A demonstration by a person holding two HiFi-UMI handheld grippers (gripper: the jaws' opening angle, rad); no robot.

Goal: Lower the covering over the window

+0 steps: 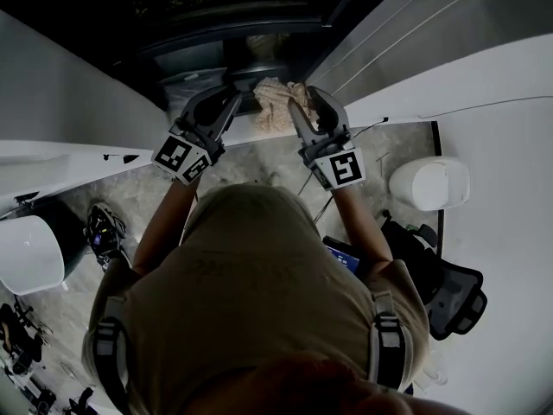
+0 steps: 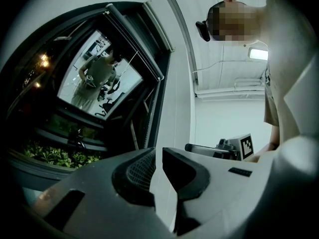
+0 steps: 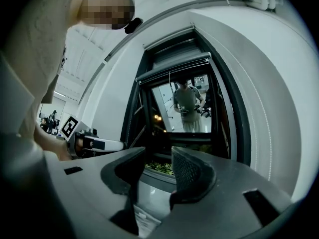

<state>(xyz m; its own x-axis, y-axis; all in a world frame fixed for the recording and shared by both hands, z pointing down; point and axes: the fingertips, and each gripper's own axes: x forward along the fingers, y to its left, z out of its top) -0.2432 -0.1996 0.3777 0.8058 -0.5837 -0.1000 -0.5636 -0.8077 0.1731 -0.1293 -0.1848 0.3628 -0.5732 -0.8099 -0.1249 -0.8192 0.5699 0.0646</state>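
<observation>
The window [image 3: 187, 106] is a dark-framed pane ahead of me, and its glass mirrors the person holding the grippers. The covering [image 3: 174, 59] sits rolled up at the top of the frame, with a thin cord [image 3: 170, 86] hanging below it. In the head view both grippers are held out level toward the window [image 1: 216, 54]. My left gripper [image 2: 156, 153] [image 1: 232, 92] has its jaws drawn to a narrow slit with nothing in it. To its right, my right gripper [image 3: 158, 156] [image 1: 300, 93] stands open and holds nothing. Neither touches the window.
White walls [image 1: 78, 102] flank the window recess. Green plants [image 2: 50, 156] lie below the glass outside. On the grey floor stand a white rounded object [image 1: 429, 182] at right, another [image 1: 30, 253] at left, and a black bag [image 1: 449, 292].
</observation>
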